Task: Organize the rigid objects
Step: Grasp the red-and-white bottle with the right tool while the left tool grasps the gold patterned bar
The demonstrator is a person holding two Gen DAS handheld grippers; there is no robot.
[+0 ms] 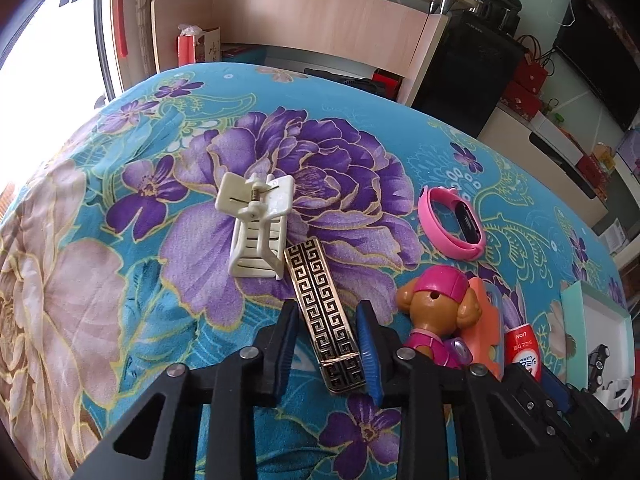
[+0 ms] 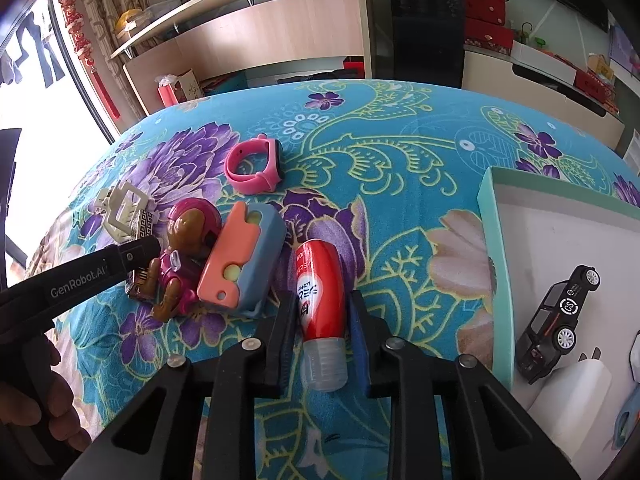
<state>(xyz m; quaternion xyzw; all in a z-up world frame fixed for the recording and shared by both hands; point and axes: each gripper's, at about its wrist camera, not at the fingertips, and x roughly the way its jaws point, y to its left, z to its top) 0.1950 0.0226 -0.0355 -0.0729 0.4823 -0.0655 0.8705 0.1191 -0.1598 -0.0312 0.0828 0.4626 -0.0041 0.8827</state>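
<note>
We had a toy car [image 2: 556,320] already in the teal box [image 2: 494,240] at the bed's right edge. Our right claw [image 2: 322,336] pinched the red tube [image 2: 320,292]; our left claw [image 1: 326,344] closed around the patterned clip [image 1: 324,312]. Five items remained on the bedspread [image 2: 400,208].

In the left wrist view, the red plastic tube with Korean lettering [image 1: 522,354] shows only its upper part behind the black tool frame, beside the pink-capped brown toy dog [image 1: 438,312]. In the right wrist view, the black toy car [image 2: 554,320] sits whole, but the white and blue items just beside it are cut by the edge. The gold-and-black patterned flat bar [image 2: 140,224] is mostly hidden behind the left tool [image 2: 132,258].
</note>
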